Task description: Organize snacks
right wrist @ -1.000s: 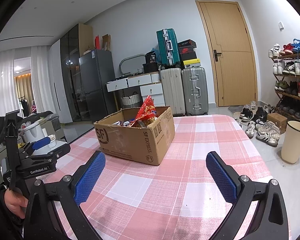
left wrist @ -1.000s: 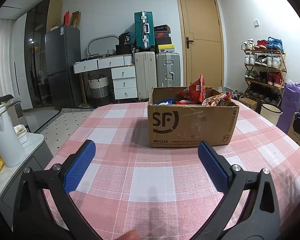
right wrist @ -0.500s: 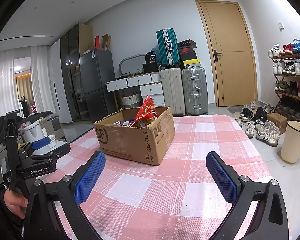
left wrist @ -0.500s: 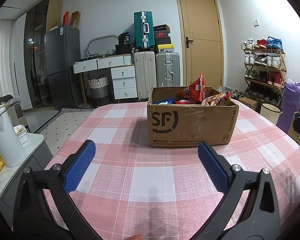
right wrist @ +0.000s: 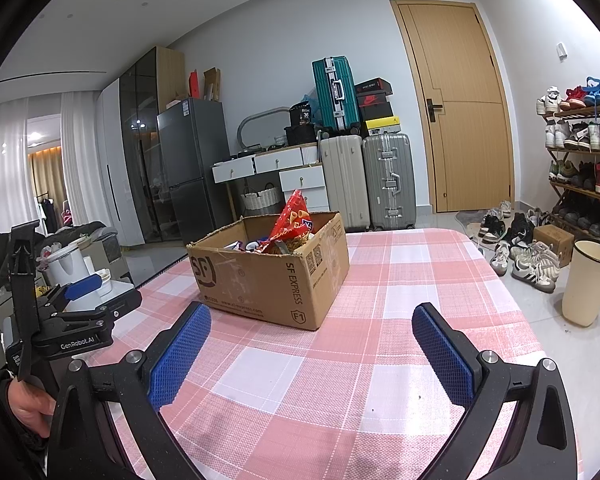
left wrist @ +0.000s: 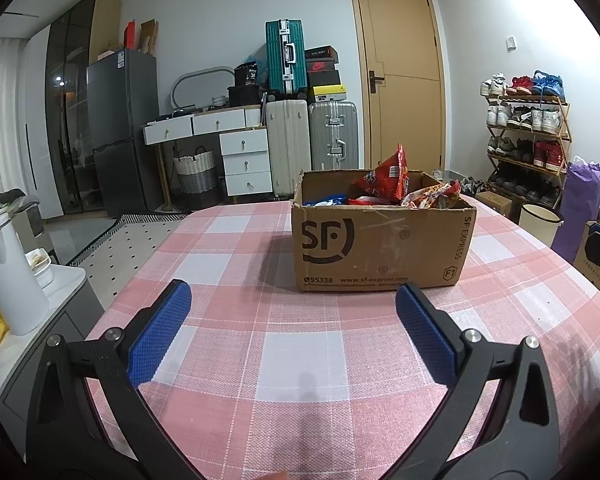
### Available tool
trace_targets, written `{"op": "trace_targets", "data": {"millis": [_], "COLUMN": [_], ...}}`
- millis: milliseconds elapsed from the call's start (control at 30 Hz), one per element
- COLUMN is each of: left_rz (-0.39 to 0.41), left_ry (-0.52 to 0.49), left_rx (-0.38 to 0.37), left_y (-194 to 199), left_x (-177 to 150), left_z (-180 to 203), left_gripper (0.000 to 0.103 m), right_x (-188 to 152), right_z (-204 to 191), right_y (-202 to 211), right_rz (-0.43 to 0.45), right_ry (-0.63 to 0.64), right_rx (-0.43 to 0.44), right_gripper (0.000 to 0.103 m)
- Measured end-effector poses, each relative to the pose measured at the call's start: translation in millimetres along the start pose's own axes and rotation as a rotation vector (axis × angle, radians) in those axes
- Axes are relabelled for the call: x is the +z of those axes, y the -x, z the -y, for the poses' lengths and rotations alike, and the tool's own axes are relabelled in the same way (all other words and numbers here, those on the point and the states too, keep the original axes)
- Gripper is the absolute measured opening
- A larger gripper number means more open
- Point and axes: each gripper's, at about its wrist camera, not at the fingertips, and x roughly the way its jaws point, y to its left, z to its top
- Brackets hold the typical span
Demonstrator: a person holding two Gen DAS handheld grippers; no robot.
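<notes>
Nothing moved | left fingers (left wrist: 162, 330) wide apart, empty | right fingers (right wrist: 180, 354) same

Home, fridge (left wrist: 122, 128), suitcases (left wrist: 312, 148), shoe rack (left wrist: 526, 140)

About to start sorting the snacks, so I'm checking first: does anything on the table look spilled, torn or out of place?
Nothing has spilled. The cardboard box sits flat on the checked tablecloth, though a red snack bag pokes up above its rim, and the rim looks scuffed.
</notes>
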Motion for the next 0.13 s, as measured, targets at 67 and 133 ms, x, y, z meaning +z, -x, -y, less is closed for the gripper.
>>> {"op": "trace_targets", "data": {"millis": [67, 133], "left_rz": [0.003, -0.003], "left_ry": [0.000, -0.001], "left_rx": [0.000, -0.008], "left_y": [0.2, -1.8], "left_x": [0.2, 0.2], "left_z": [-0.3, -0.2], "left_gripper": [0.102, 0.102], "right_x": [-0.3, -0.3], "right_z": [-0.2, 0.0], "right_y": [-0.2, 0.0], "right_rz": [0.000, -0.001], "right_ry": [0.001, 0.001], "right_rx": [0.000, 0.001], "right_gripper": [0.102, 0.102]}}
